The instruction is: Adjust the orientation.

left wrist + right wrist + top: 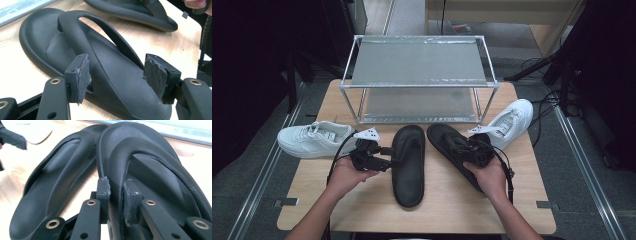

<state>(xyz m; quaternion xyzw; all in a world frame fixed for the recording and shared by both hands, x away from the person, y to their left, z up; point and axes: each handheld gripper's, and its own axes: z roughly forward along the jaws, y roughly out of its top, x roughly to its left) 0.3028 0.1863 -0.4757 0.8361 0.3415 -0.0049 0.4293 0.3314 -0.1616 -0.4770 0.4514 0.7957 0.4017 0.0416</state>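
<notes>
Two black flip-flop sandals lie on the wooden table. The left sandal points toe-away in the middle. My left gripper reaches it from its left side; in the left gripper view its jaws stand open, one on each side of the left sandal near its strap, pads not pressing. The right sandal lies angled beside it. My right gripper is shut on its strap: the right gripper's pads pinch the thick strap of the right sandal, with the left sandal beyond.
A two-shelf metal rack stands at the table's back. One white sneaker lies at the left edge, another at the right beside the rack's leg. Bare wood shows at the front of the table.
</notes>
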